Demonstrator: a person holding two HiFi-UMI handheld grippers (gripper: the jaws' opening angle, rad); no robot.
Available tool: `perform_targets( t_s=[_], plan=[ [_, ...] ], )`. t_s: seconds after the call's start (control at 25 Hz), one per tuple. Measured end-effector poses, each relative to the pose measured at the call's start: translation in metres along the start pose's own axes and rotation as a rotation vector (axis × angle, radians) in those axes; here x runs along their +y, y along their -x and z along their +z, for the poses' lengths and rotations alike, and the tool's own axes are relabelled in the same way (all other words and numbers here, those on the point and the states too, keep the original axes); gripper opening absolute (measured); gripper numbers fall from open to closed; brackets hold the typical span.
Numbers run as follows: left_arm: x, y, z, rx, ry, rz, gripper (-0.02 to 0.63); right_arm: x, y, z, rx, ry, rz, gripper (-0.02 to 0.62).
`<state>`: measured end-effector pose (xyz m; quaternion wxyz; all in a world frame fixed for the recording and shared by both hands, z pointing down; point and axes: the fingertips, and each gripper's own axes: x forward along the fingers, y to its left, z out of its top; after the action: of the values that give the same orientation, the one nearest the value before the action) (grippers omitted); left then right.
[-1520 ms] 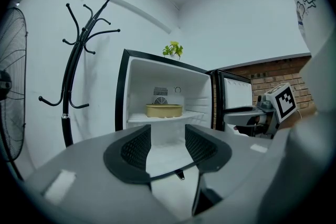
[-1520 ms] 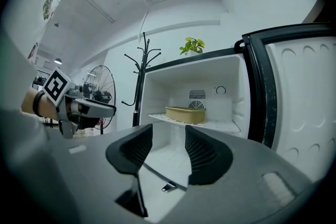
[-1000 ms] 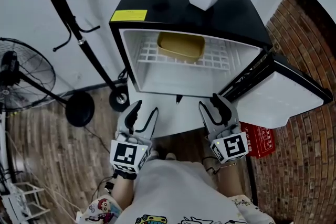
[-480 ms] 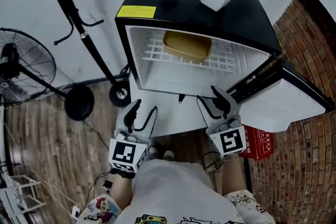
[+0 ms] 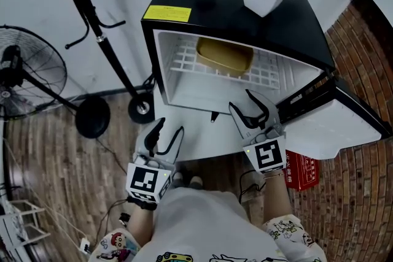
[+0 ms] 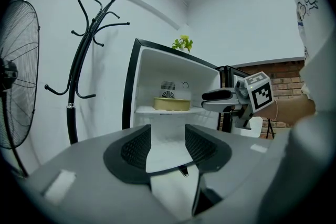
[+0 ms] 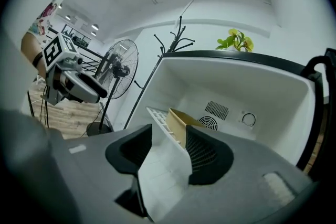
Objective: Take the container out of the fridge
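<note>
Yellowish container [image 5: 225, 56] is seen sitting on the wire shelf [image 5: 184, 62] inside the open fridge [image 5: 233, 9]; left gripper [image 5: 172, 124] and right gripper [image 5: 239, 99] are both held spread and empty, the right seemingly just outside the opening

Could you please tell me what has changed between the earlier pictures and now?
The right tool has moved forward toward the open fridge, rolling as it went, jaws apart and empty. Nothing was gripped or released. The left tool stays low in front, open; the yellow container still sits on the wire shelf.
</note>
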<state>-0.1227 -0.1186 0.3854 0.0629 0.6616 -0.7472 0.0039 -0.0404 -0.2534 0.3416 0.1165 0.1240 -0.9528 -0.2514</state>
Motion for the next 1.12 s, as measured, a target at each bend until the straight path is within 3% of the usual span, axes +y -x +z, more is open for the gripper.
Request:
perform_targets(
  t_s=[0.12, 0.68, 1.12],
  plan=[
    [0.002, 0.001, 0.0, 0.003, 0.003, 0.002, 0.198, -0.002, -0.01, 0.001, 0.048, 0.077, 0.019, 0.196],
    [0.006, 0.001, -0.002, -0.021, 0.007, 0.003, 0.198, -0.001, -0.049, 0.001, 0.117, 0.249, 0.058, 0.237],
    [0.001, 0.003, 0.001, -0.021, 0.026, -0.006, 0.196, -0.009, -0.075, -0.017, 0.253, 0.389, 0.078, 0.264]
  ],
)
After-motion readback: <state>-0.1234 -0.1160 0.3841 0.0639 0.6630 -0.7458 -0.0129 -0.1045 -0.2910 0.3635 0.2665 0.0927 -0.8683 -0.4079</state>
